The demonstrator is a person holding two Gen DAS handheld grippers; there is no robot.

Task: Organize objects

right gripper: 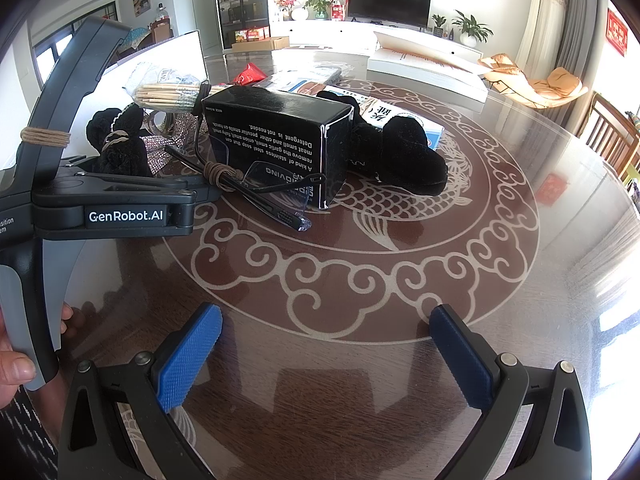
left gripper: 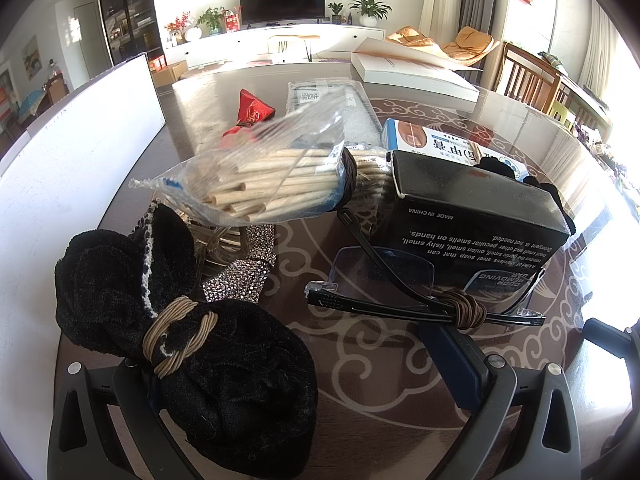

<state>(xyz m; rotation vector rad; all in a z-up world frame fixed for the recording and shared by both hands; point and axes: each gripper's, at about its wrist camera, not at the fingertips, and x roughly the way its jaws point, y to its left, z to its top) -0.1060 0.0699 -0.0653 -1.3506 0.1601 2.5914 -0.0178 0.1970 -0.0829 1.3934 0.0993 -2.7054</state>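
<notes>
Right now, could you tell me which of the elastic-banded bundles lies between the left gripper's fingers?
The black velvet cloth with the tan band; the glasses and the stick bag lie farther out.

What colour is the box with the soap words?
Black with white writing, seen best in the left wrist view.

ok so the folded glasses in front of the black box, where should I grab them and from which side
Grip the glasses at the crossed temple arms, beside the cord wrap. That bundle is a thin straight bar lying flat on the table, so closing across it should hold. Come from the open table side with the right hand-held gripper; the black box blocks the rear.
</notes>
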